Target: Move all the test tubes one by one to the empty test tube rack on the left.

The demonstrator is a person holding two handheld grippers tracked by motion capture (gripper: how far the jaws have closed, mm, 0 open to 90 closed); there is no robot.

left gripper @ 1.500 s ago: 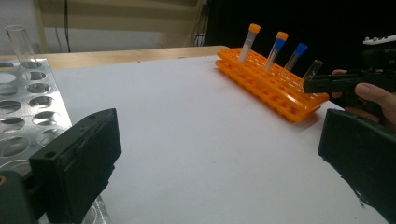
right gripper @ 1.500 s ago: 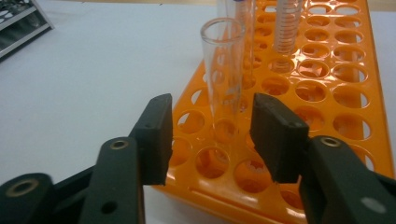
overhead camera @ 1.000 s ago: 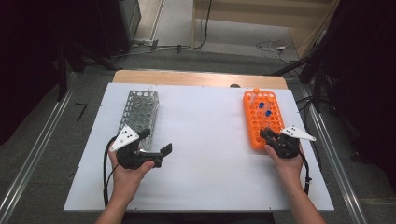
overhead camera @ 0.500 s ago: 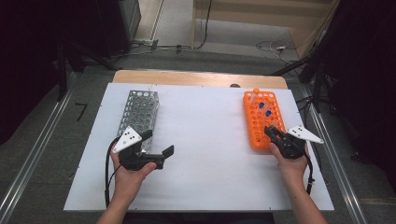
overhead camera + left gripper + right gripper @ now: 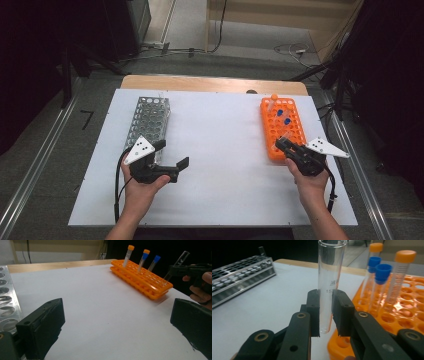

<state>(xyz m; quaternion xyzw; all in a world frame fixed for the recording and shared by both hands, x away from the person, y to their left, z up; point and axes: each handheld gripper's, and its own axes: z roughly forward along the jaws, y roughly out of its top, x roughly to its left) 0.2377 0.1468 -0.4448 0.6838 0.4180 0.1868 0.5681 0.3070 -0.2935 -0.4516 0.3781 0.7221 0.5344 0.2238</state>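
Glass tube (image 5: 329, 287) clamped in right claw (image 5: 325, 312); left claw (image 5: 117, 322) gapes (three capped tubes racked)

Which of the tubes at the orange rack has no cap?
The clear glass tube clamped in the right gripper; the others in the orange plastic rack wear orange or blue caps.

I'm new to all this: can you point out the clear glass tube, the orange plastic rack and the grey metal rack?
Clear glass tube (image 5: 329, 277), right gripper view, its bare wall above the pads.
Orange plastic rack (image 5: 292, 132), high view, its top plate.
Grey metal rack (image 5: 149, 117), high view, its perforated top.
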